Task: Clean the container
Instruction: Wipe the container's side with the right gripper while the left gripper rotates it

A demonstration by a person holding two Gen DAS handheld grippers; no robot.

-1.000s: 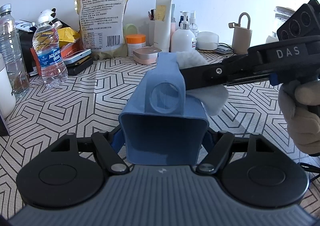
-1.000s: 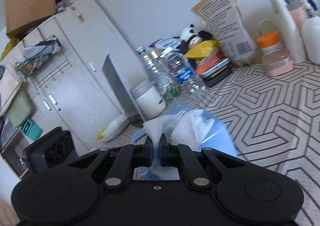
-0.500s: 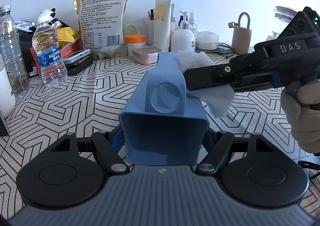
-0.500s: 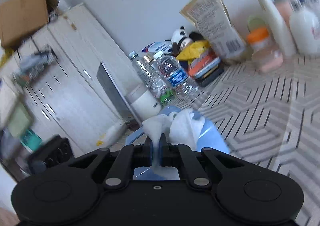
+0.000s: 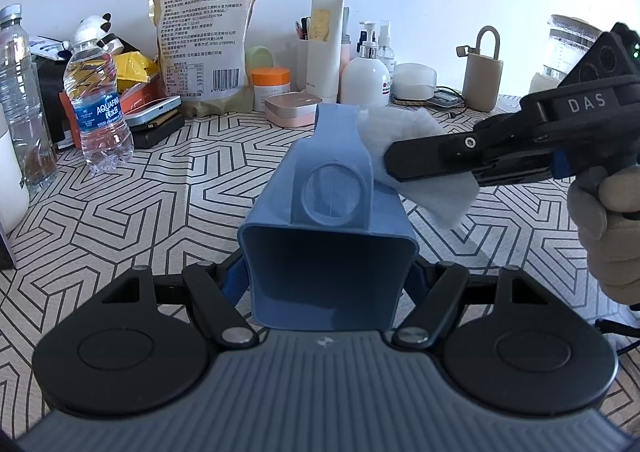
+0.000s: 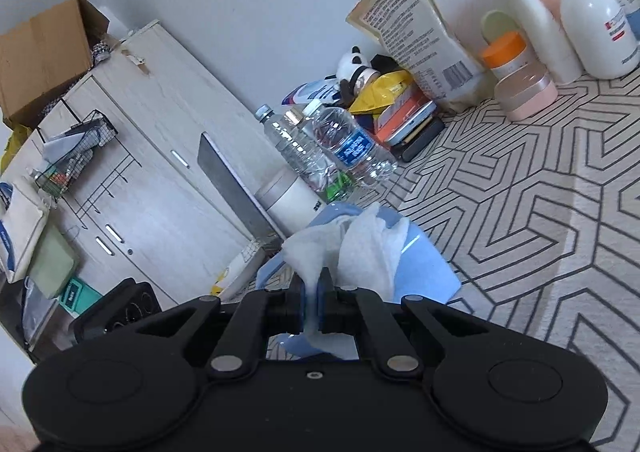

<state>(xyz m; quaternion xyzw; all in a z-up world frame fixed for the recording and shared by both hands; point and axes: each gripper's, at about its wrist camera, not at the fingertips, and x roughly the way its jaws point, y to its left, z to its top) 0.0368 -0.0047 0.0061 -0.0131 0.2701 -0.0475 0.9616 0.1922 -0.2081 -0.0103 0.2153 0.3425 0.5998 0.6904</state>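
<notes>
You are in the wiping step: your left gripper (image 5: 328, 284) is clenched on the blue container (image 5: 328, 220), gripping it from both sides near its open mouth and holding it above the patterned surface (image 5: 168, 188), with the closed end pointing away toward twelve o'clock in the left wrist view. Your right gripper (image 6: 312, 308) is clenched on a white wipe (image 6: 360, 248), pinching a fold of it between its two fingers, and the loose part of the wipe lies against the container's far right flank, at about one o'clock from the round recess on its upper face. I judge that only this outer side is being rubbed now, so much of the job looks undone, the inside included. The next move calls for dragging the wipe along the wall with steady pressure while your left gripper holds firm against the push, then turning the container to bring up a fresh face. Your right hand (image 5: 604, 228), gloved, comes in from three o'clock with the gripper lying nearly level and crossing in front of the container's far end. The water bottle (image 5: 100, 108) stands at ten o'clock and the pump bottle (image 5: 366, 80) at twelve, both well apart from the work.
</notes>
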